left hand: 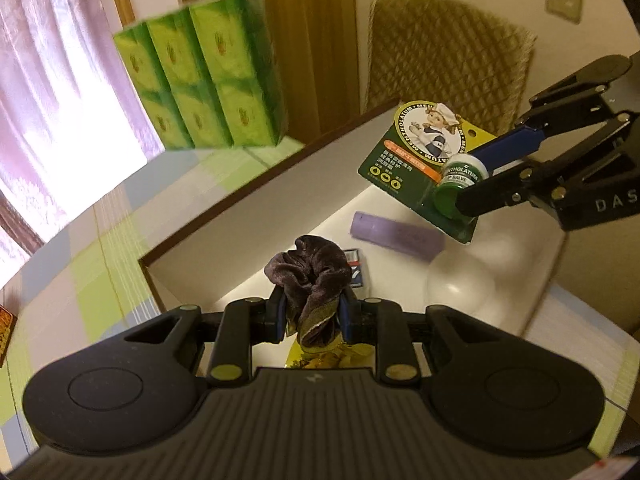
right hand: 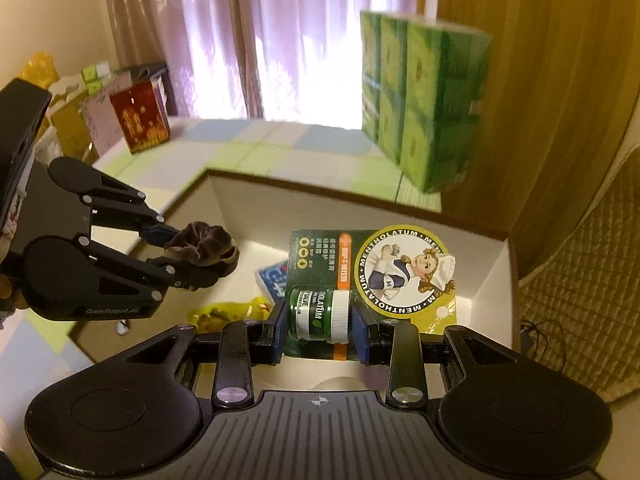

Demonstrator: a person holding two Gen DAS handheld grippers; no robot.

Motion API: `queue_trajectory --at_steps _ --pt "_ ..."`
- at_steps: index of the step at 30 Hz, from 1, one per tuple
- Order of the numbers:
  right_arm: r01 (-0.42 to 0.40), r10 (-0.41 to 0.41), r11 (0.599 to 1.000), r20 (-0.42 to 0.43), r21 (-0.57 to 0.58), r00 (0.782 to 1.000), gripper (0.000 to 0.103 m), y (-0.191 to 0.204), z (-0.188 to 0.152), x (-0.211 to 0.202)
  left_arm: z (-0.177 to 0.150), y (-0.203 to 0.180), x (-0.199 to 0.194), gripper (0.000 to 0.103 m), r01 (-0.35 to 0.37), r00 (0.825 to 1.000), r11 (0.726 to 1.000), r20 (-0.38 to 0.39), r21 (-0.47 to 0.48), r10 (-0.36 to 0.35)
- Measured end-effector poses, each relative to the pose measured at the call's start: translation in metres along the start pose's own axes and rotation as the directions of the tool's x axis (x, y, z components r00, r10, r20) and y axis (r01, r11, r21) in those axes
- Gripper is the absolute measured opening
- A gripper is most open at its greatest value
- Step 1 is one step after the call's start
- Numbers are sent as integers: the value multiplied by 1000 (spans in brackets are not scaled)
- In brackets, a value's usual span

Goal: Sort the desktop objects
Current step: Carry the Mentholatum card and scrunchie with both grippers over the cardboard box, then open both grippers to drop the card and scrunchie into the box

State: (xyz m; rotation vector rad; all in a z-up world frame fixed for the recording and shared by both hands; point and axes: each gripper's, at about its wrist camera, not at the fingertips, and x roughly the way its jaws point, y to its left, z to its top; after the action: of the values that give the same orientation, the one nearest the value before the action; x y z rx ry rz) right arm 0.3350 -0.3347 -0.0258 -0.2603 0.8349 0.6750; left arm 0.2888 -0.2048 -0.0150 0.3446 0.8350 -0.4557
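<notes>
Two items [left hand: 396, 232] [left hand: 357, 267] inside box [left hand: 256, 204].

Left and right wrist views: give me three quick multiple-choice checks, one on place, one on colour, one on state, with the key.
1. Where is the purple tube?
A. On the checked tablecloth
B. Inside the white box
C. On the chair

2. What colour is the lid of the small jar on the lip balm card?
A. Red
B. Black
C. White

3. What is the left gripper doing?
A. Closed on the dark scrunchie
B. Open and holding nothing
C. Closed on the green tissue packs

Key:
1 B: the tube lies on the floor of the white box, within its walls.
2 C: the right wrist view shows a white lid on the green jar, which sits between the fingers of the right gripper.
3 A: the scrunchie sits pinched between the left fingers; the tissue packs stand apart on the table.
</notes>
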Motion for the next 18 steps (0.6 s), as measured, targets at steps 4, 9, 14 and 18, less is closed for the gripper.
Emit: queue_trajectory --at_steps 4,9,14,18 --pt "-9 9 1000 -40 -10 999 31 -9 0 19 2 -1 25 21 -8 998 1000 -60 6 8" --pt "-26 24 999 -73 -20 997 31 -17 0 32 -1 -2 46 21 -19 993 1000 -117 17 21" --pt "-37 35 999 -101 -22 994 31 -22 -2 41 -2 0 60 22 -27 987 999 -156 24 31" --pt "-41 38 999 -120 -28 992 31 -25 -2 47 -5 0 69 24 -26 981 999 -190 33 32"
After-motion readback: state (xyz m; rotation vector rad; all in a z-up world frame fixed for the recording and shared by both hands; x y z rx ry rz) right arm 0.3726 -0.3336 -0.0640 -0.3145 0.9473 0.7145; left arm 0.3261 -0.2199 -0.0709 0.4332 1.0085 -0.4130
